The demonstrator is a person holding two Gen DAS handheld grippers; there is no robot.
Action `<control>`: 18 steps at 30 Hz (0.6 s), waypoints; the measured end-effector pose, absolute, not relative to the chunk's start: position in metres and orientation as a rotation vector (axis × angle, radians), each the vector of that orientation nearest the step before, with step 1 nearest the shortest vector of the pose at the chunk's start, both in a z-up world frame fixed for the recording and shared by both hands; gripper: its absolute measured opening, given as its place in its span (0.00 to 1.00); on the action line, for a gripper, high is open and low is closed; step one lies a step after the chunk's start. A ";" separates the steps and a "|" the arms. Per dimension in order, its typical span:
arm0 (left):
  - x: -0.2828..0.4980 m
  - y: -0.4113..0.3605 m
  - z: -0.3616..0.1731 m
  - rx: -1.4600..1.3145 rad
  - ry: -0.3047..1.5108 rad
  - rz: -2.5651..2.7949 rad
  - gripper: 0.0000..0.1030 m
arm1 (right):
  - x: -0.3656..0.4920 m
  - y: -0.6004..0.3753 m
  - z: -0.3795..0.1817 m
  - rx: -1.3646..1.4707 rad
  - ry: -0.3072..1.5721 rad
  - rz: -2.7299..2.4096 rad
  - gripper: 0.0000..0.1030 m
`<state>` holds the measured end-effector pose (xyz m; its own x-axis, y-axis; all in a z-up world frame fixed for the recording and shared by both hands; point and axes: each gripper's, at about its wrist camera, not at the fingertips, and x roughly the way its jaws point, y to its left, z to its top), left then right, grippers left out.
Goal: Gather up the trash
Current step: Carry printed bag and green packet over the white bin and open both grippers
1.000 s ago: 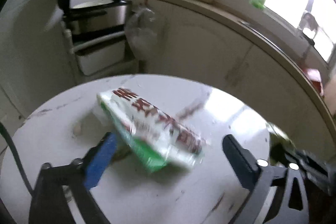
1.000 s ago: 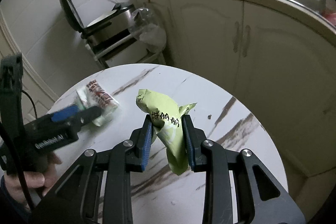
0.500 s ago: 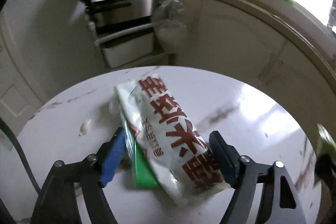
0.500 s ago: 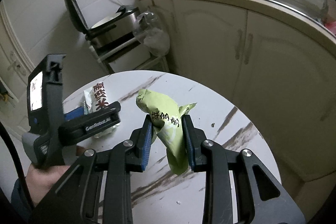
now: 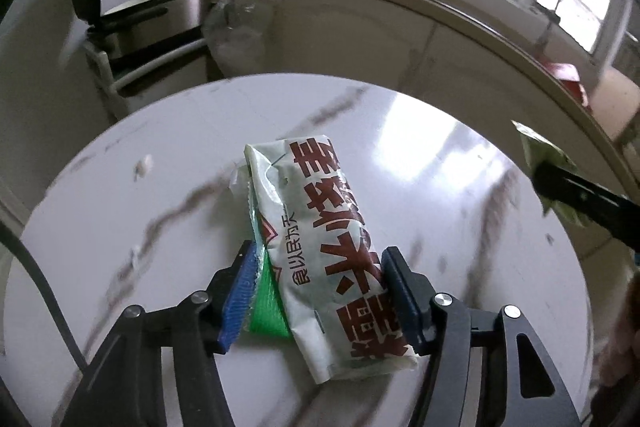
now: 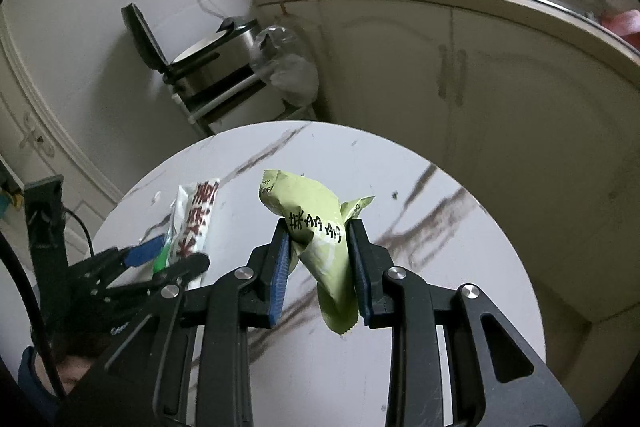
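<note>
A white wrapper (image 5: 332, 251) with red characters and a green edge lies on the round marble table (image 5: 120, 211). My left gripper (image 5: 316, 287) has closed around its near half, both pads touching its sides. The same wrapper (image 6: 198, 223) and the left gripper (image 6: 168, 261) show at the left of the right wrist view. My right gripper (image 6: 320, 259) is shut on a crumpled light green wrapper (image 6: 320, 223) and holds it above the table. That green wrapper also shows at the right edge of the left wrist view (image 5: 544, 155).
Small white scraps (image 5: 142, 167) lie on the table's left part. Beyond the table stand a rack with an open-lidded steel cooker (image 6: 208, 67), a hanging clear plastic bag (image 6: 286, 67), and cream kitchen cabinets (image 6: 452, 75) under a counter.
My left gripper moved forward over the white wrapper and closed its jaws onto it. My right gripper kept holding the green wrapper, nearly still.
</note>
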<state>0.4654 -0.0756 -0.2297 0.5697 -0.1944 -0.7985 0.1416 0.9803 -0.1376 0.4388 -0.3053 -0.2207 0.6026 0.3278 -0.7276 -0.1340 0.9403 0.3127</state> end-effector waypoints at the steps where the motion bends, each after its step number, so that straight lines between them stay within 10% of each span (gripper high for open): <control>1: 0.459 -0.077 -0.223 -0.060 0.945 -0.208 0.55 | 0.434 -0.306 -0.220 0.240 0.885 0.265 0.26; 18: 0.362 -0.114 -0.177 -0.044 0.889 -0.363 0.54 | 0.336 -0.352 -0.214 0.308 0.872 0.164 0.26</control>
<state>0.3623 -0.1135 -0.1773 0.5732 -0.3274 -0.7512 0.2913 0.9382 -0.1866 0.3359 -0.3523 -0.2142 0.6341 0.2659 -0.7261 -0.0165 0.9435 0.3310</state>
